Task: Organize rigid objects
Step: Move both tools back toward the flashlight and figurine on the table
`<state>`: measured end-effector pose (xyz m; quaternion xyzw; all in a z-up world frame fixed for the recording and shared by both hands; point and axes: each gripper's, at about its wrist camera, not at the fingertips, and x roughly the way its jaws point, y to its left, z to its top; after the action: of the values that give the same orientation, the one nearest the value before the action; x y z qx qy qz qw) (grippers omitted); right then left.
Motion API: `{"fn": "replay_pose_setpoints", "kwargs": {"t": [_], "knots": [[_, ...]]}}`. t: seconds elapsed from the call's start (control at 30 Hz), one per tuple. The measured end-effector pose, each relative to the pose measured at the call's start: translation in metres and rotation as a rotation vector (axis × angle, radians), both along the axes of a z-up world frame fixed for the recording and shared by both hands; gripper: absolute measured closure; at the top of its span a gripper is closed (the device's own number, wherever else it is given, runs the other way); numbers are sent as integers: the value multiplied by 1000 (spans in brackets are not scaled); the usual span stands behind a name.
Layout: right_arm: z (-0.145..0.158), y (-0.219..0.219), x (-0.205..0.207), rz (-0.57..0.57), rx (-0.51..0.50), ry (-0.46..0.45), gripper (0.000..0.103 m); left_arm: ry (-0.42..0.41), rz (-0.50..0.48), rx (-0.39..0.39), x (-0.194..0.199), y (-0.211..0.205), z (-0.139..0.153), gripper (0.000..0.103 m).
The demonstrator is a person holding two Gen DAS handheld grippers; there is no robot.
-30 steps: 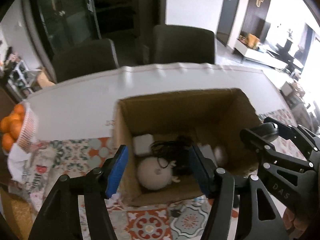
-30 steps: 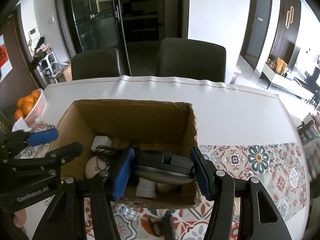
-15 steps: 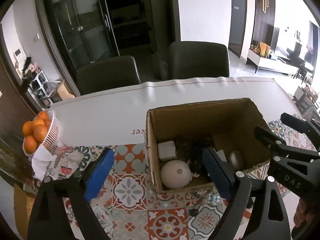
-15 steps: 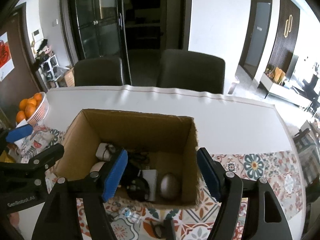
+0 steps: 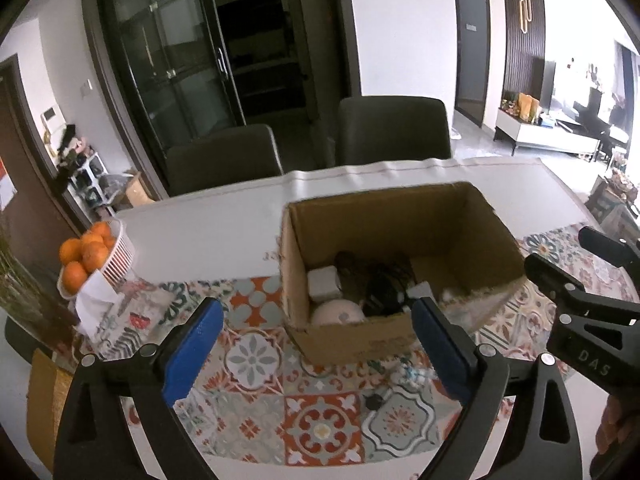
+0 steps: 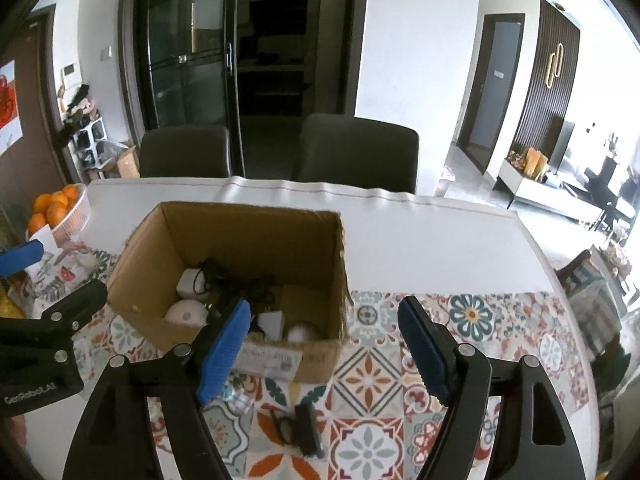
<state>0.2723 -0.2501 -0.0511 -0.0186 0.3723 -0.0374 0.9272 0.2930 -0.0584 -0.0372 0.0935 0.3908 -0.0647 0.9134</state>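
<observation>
Open-topped brown corrugated cardboard box (image 6: 240, 280) sits on the table, near edge on the patterned tile-print cloth (image 6: 380, 368), far edge on the plain white cover (image 6: 420, 240). Contents, piled on the floor of the box: white square plastic block (image 5: 322, 284) at back left, smooth cream domed object (image 5: 338, 314) in front of it, tangle of black cable and dark devices (image 5: 380, 284) at centre, small white rounded object (image 6: 302, 333) toward the right. Judgement: hard-shelled items gathered in one container, walls keep round pieces from rolling. Left tool (image 5: 316, 356) wide open, blue ribbed pads empty, hovering before the box front. Right tool (image 6: 324, 346) also wide open, holding nothing, at the box's right front corner. Small black flat object (image 6: 306, 430) and a clear crumpled piece (image 6: 238, 398) lie on the cloth outside, likely unsorted. White slatted basket of oranges (image 5: 116, 256) well apart, left.
</observation>
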Motion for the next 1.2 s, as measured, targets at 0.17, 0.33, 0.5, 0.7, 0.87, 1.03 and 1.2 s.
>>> {"fn": "replay_pose_setpoints", "kwargs": {"t": [0.17,0.33,0.5,0.7,0.87,1.03,1.2], "knots": [[-6,-4,-18,-6,3,-18,27,20,6,-15,-13,-1,-11,6],[-21,0,-31,7,-3,-12,27,61,6,-26,-25,1,-30,6],[-40,3,-39,15,26,15,27,82,11,-14,-33,4,-44,7],[-65,5,-46,27,58,54,27,133,12,-10,-42,8,-66,7],[-83,8,-48,40,61,91,27,181,13,-11,-45,9,-86,7],[-99,7,-49,47,64,123,27,210,13,-11,-46,8,-101,7],[-113,7,-49,63,58,145,27,229,2,-17,-48,7,-116,7]]}}
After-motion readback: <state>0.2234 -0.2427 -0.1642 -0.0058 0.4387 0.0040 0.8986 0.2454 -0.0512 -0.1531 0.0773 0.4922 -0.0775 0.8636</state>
